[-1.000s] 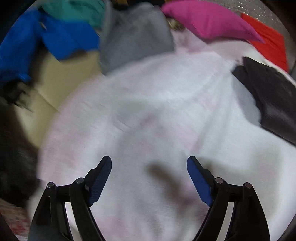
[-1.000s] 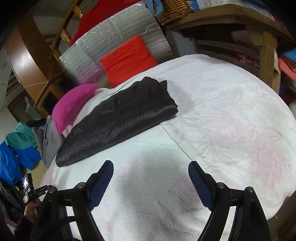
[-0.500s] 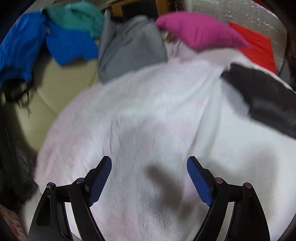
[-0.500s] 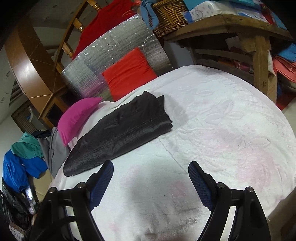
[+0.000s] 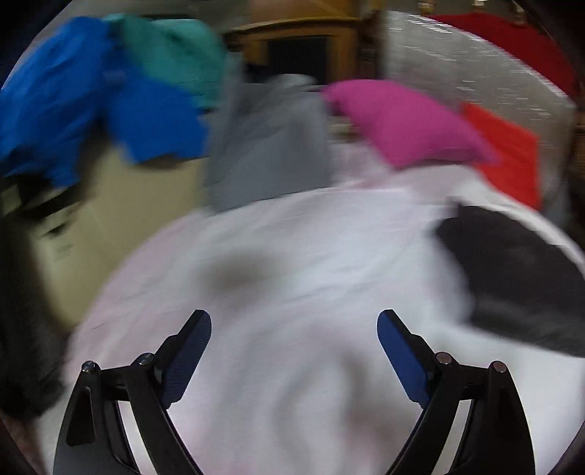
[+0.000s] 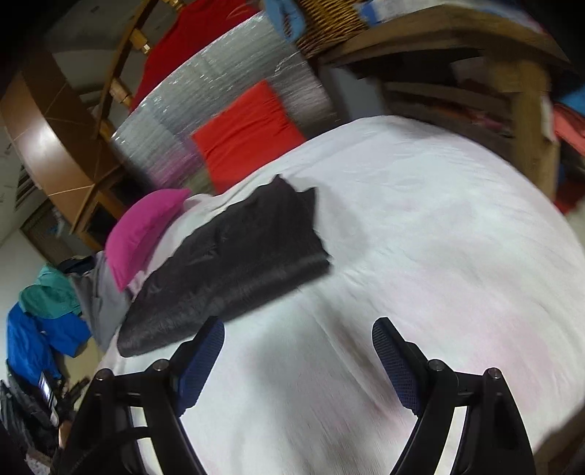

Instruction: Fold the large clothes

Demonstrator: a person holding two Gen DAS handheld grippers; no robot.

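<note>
Above the white bedspread (image 6: 420,226), both grippers hover angled downward, empty.

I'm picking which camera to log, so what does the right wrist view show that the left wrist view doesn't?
Only the right wrist view: a wicker basket on a wooden shelf, and the open right gripper.
Only the left wrist view: the left gripper, its jaws opening with nothing between them.
Both: the white blanket, folded black garment, pink pillow, orange cushion, blue garment, teal garment.
</note>
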